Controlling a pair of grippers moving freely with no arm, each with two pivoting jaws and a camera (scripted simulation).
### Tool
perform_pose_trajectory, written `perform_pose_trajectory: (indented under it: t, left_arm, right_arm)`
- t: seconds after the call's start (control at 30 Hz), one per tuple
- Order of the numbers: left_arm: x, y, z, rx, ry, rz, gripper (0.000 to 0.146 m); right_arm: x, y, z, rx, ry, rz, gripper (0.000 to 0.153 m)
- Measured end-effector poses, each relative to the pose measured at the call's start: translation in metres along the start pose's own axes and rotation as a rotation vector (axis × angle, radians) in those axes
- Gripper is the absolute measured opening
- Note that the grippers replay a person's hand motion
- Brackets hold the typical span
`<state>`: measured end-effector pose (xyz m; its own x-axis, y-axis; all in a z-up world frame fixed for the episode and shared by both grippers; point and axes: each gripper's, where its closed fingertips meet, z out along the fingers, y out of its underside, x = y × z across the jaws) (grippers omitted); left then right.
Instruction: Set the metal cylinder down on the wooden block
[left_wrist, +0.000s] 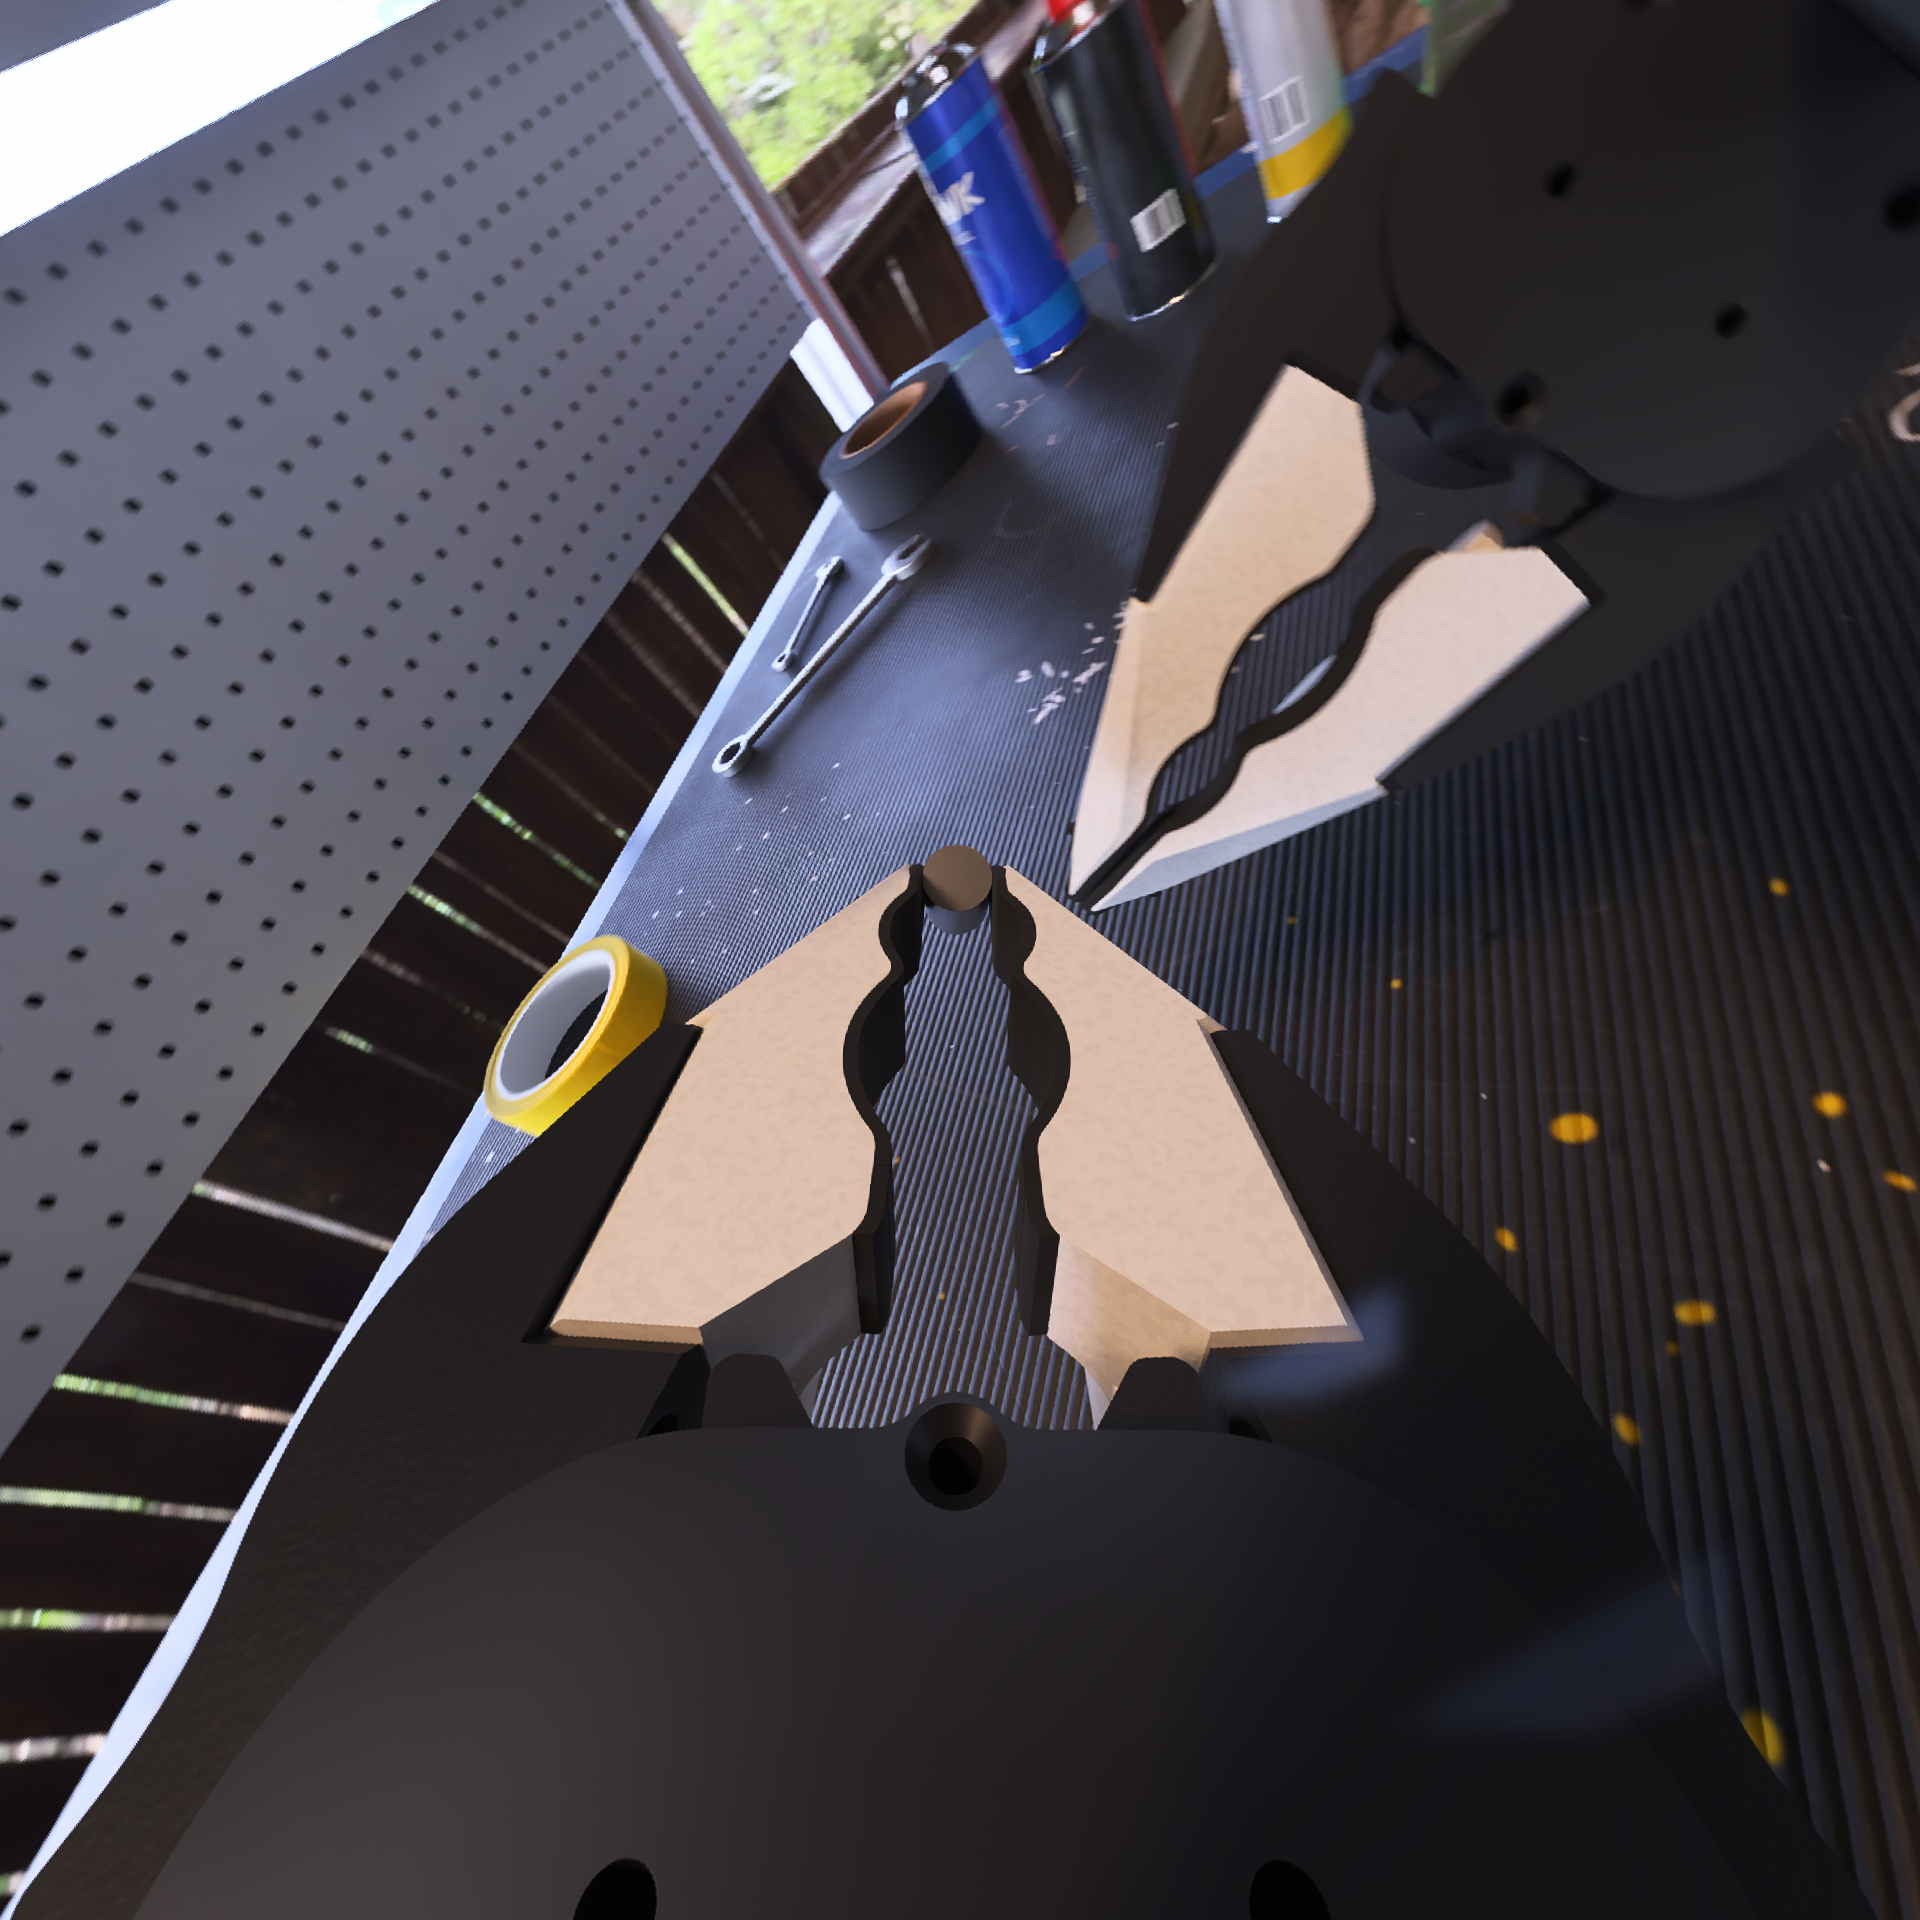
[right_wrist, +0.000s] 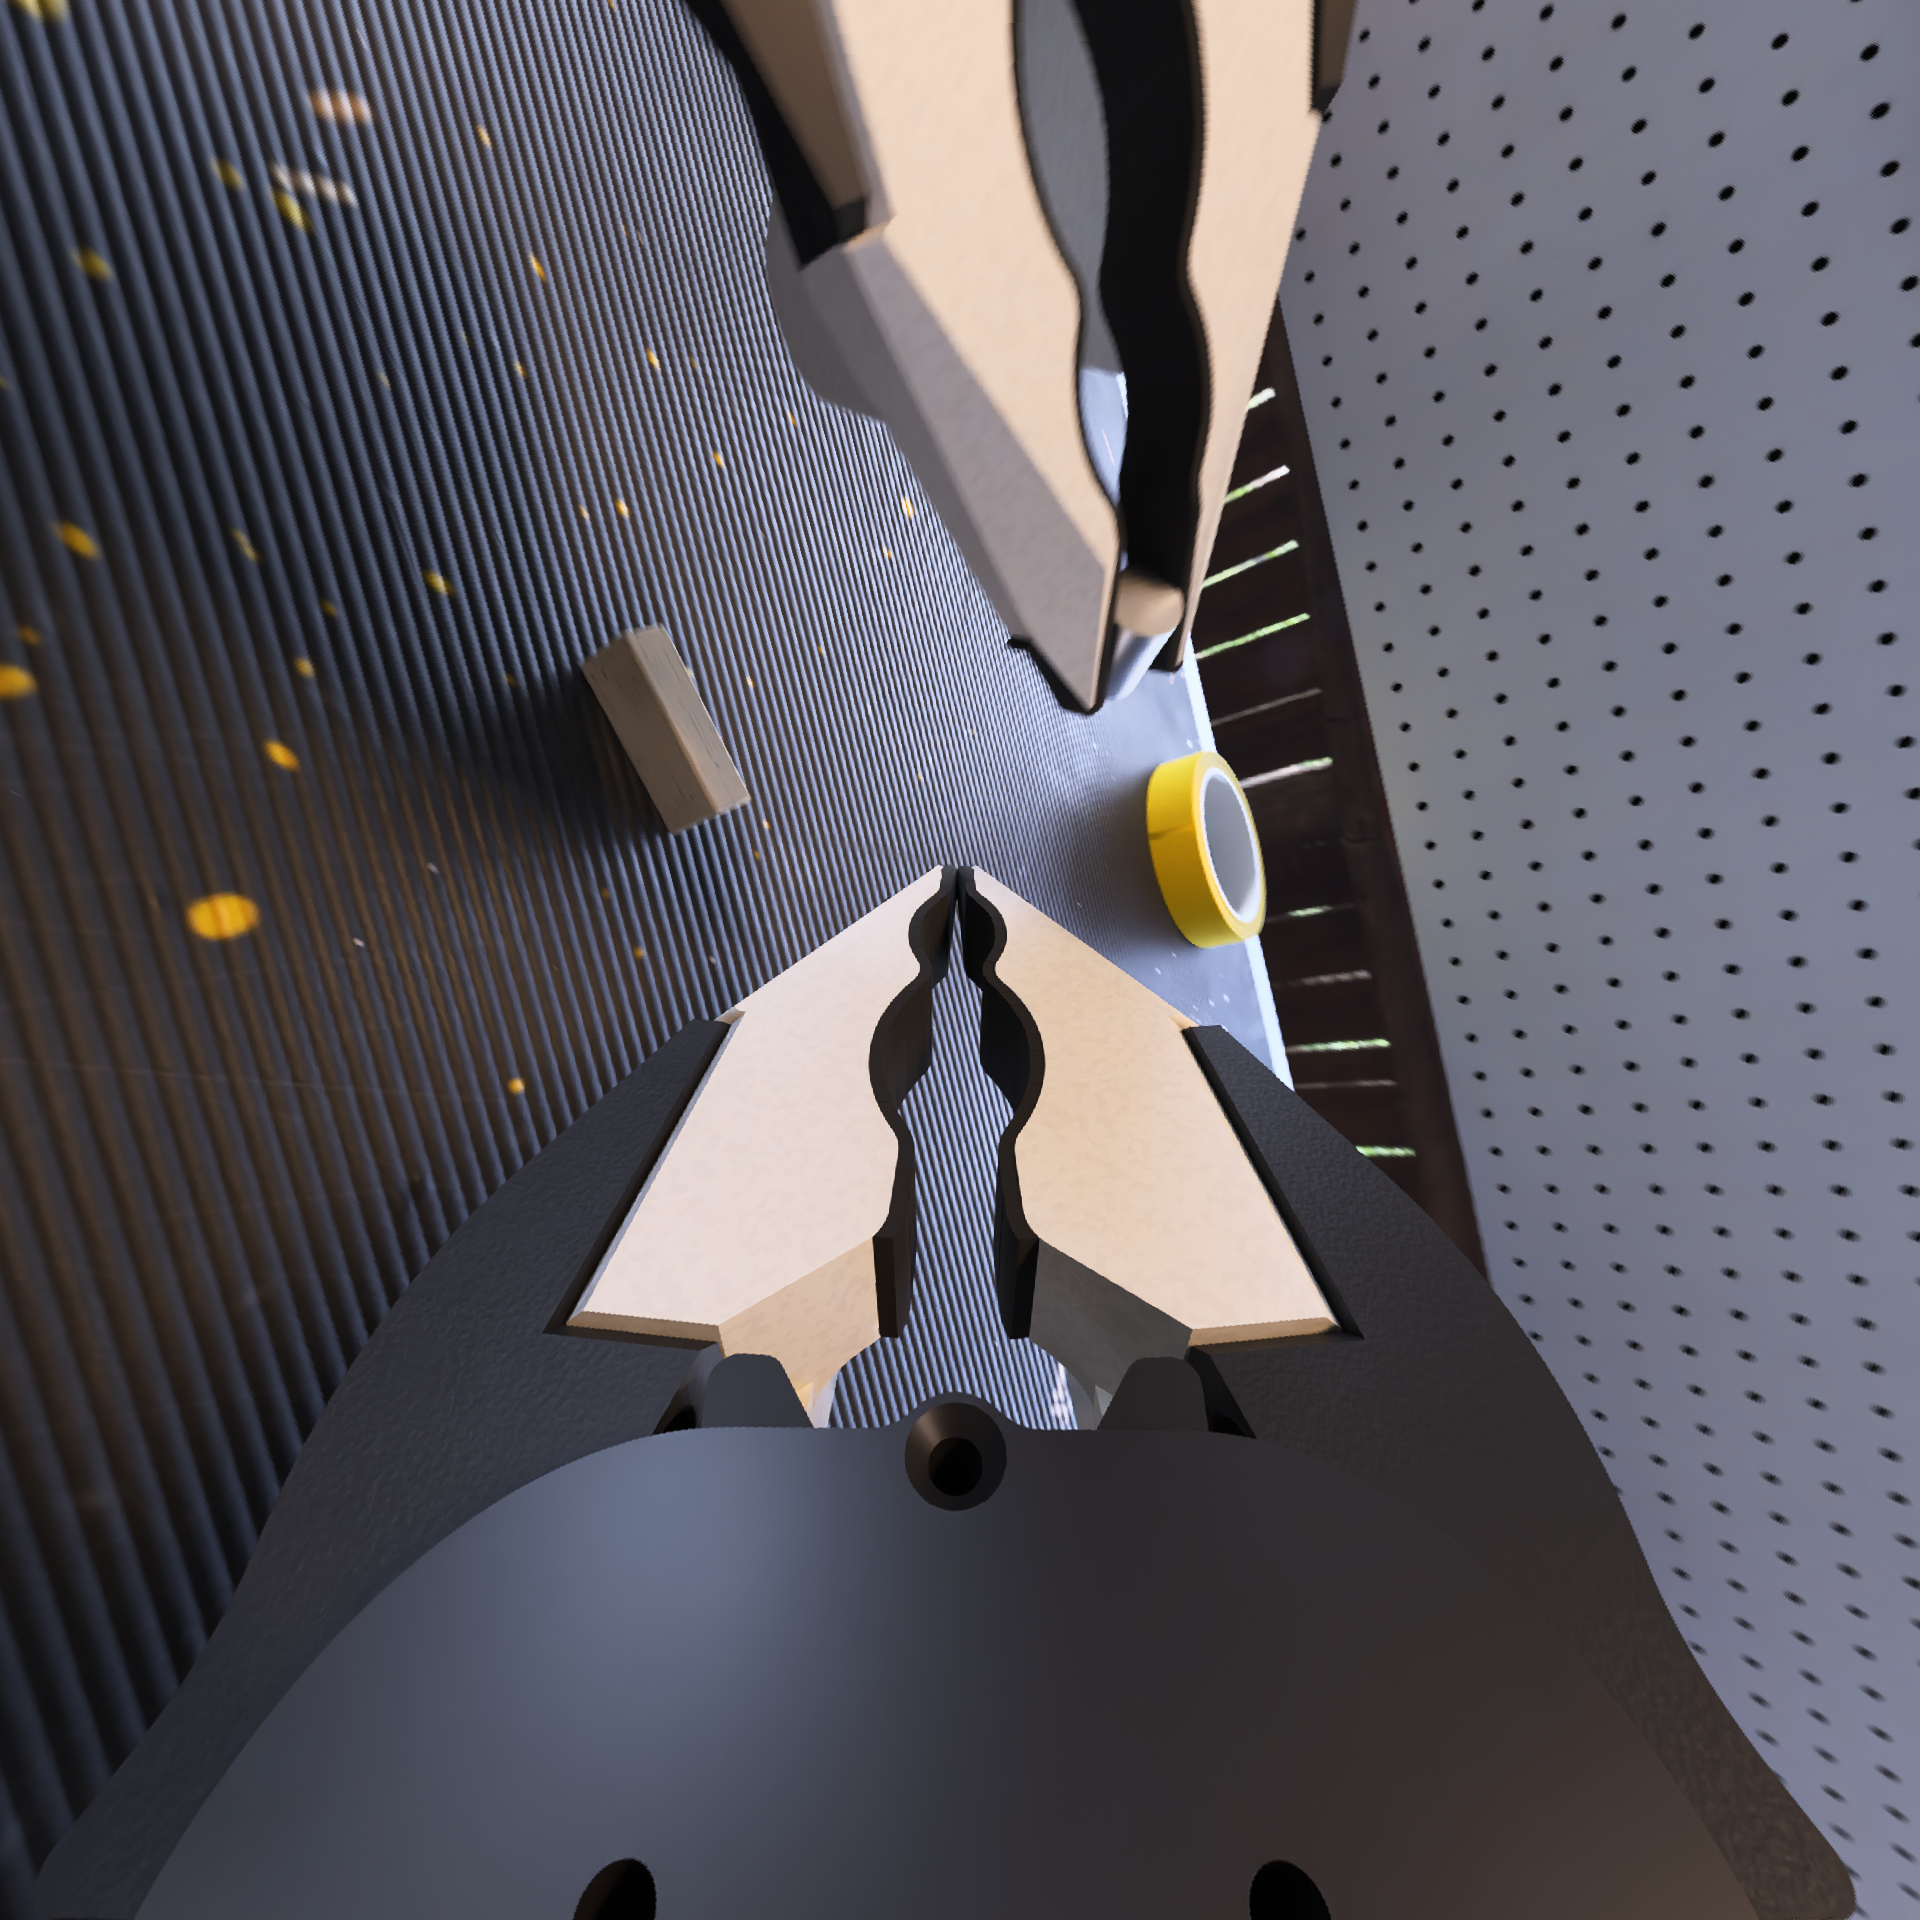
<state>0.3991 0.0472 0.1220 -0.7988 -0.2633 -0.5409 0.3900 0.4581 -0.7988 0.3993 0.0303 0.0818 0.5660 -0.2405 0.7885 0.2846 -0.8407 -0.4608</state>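
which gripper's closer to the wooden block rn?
Right, as far as the views show. The right gripper hangs empty just beside the wooden block; the left gripper, holding the metal cylinder, is farther off.

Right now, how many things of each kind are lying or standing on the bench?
Spray cans: 3
Tape rolls: 2 (yellow, black)
Wrenches: 2
Wooden block: 1
Total: 8
The metal cylinder is held in the left tongs.

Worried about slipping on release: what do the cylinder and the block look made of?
The cylinder, pinched at the left gripper fingertips, looks like smooth dull-grey metal with a soft sheen on its side. The block looks like pale unfinished wood, matte with faint grain lines, lying on the ribbed dark mat.
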Motion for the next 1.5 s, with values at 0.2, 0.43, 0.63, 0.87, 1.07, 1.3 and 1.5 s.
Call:
perform_pose_trajectory:
  t: [0.2,0.43,0.63,0.87,1.07,1.3,1.5]
  left_arm:
    - [-0.018,-0.012,-0.005,-0.018,-0.159,-0.054,0.012]
    - [-0.017,-0.021,-0.01,0.007,-0.178,-0.047,0.012]
    - [-0.022,-0.017,-0.017,0.017,-0.157,-0.087,0.012]
    - [-0.031,-0.015,-0.024,0.05,-0.15,-0.165,0.012]
    - [-0.03,-0.017,-0.025,0.06,-0.144,-0.172,0.012]
    - [-0.031,-0.019,-0.027,0.079,-0.138,-0.192,0.012]
    - [-0.027,-0.016,-0.021,0.061,-0.121,-0.199,0.012]
  right_arm:
    - [-0.007,0.007,0.008,-0.033,0.023,-0.062,0.0]
    - [-0.011,0.008,0.008,-0.035,0.017,-0.073,0.0]
    - [-0.009,0.008,0.007,-0.025,0.025,-0.067,0.0]
    - [-0.009,0.009,0.006,-0.024,0.023,-0.066,0.0]
    - [-0.011,0.011,0.007,-0.035,0.017,-0.079,0.0]
    - [-0.011,0.013,0.007,-0.04,0.018,-0.085,0.0]
    - [-0.007,0.012,0.004,-0.036,0.03,-0.086,0.0]
